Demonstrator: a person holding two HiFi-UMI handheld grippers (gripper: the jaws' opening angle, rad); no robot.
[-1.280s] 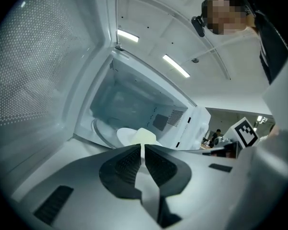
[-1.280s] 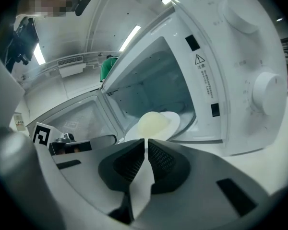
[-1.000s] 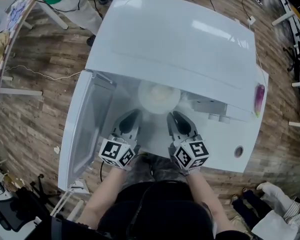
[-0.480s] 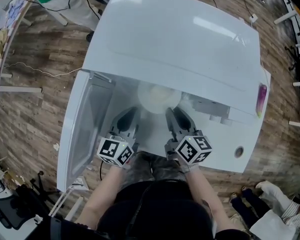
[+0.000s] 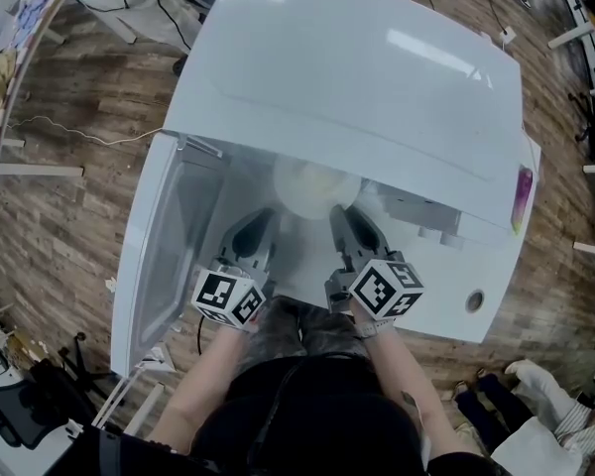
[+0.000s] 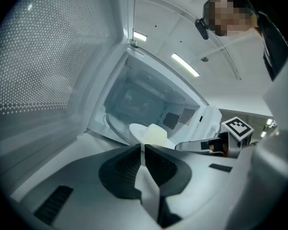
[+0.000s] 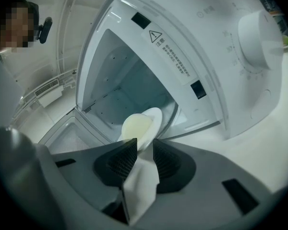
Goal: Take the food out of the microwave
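A white microwave (image 5: pixel 357 77) stands on a white table (image 5: pixel 426 300) with its door (image 5: pixel 169 256) swung wide open to the left. At the mouth of the oven's cavity lies a white plate (image 5: pixel 286 198) bearing a pale, rounded piece of food (image 5: pixel 322 181). The plate is still inside, at the near edge of the opening. The left tool (image 5: pixel 261 224) reaches in at the plate's near left side. Its jaws are clenched together, and the plate sits right at their tips (image 6: pixel 141 147); I cannot tell whether they nip the rim. The right tool (image 5: pixel 339 216) reaches in at the plate's near right side. It is grasping the plate, whose rim runs down between the jaw tips (image 7: pixel 145 143). The food sits just beyond them.
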